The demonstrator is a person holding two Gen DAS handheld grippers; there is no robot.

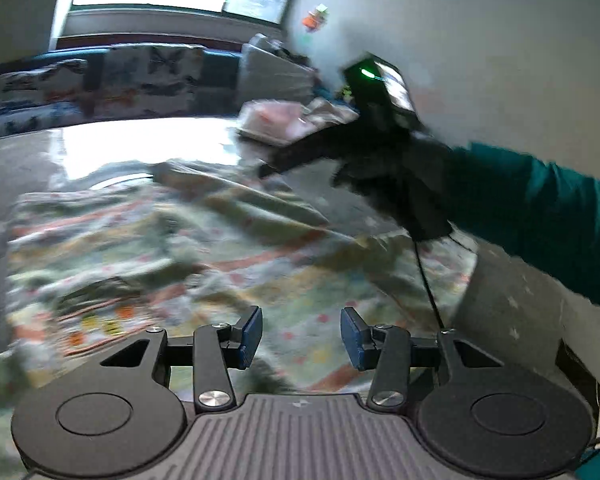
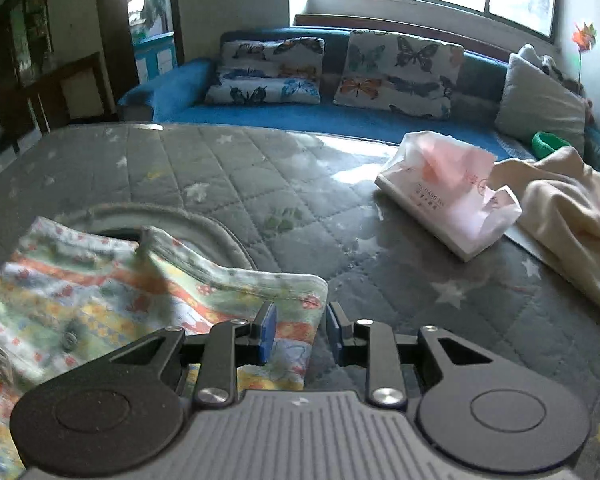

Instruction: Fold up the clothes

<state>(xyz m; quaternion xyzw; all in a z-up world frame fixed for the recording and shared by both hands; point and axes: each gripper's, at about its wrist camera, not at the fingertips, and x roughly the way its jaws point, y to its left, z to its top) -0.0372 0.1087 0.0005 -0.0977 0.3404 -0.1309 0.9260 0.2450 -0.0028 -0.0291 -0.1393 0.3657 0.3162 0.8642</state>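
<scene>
The garment (image 2: pixel 100 292), a printed cloth with coloured stripes and small figures, lies on the quilted grey mattress (image 2: pixel 260 184). In the left wrist view it is spread wide and wrinkled, with several ridges running across it; that view is blurred, so its outline cannot be traced exactly. In the right wrist view one edge is turned over itself near the right end, forming a loose flap with a rounded corner.

Left tongs (image 1: pixel 301 336): jaws apart, nothing between the pads, garment below and ahead of them. Right tongs (image 2: pixel 301 332): jaws apart by a narrower gap, with the garment's turned corner just beside the left pad; no cloth is pinched. In the left wrist view the right tongs appear as a dark blurred shape held by a gloved hand (image 1: pixel 396 184) with a teal sleeve (image 1: pixel 540 208), above the far side of the garment.

Progress, as a judgement: the task is at an early stage. At most one partial fold is in place, and it is not flattened or squared. Remaining work: grip two corners or an edge, bring the cloth over itself, smooth the wrinkles, and repeat until the garment is compact.

A white plastic bag (image 2: pixel 452 196) and a cream blanket (image 2: pixel 568 208) lie on the mattress well apart from the garment. A blue sofa (image 2: pixel 340 116) stands beyond.
</scene>
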